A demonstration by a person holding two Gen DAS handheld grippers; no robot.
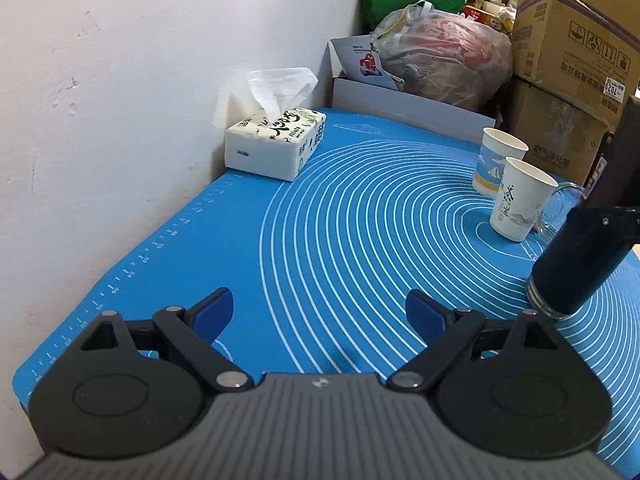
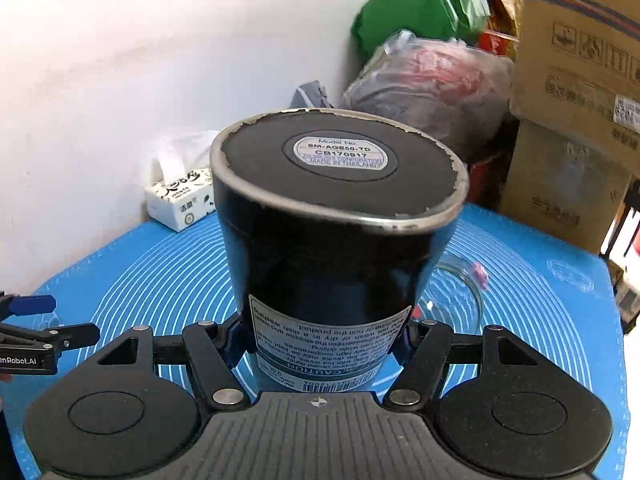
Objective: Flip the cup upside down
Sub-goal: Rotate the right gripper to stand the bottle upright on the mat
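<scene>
Fingers of the right hand-held gripper [image 2: 320, 340] clench the black cup [image 2: 332, 240], held bottom-up with its labelled base facing the camera; in the left view its steel rim points down toward the blue mat [image 1: 320, 220], tilted. Left hand-held gripper [image 1: 320, 312] hovers released over the mat, near two upright paper cups [image 1: 516, 200].

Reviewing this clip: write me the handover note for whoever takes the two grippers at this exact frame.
Right gripper: shut on the black tumbler, gripped on both sides near its mouth end; its base label faces up, so it is already turned over, tilted, rim just above the blue mat.
Left gripper: open, empty, hovering over the mat.
Two paper cups stand upright; a glass mug sits behind the tumbler.
Left: lower the tumbler mouth-down, release.
</scene>
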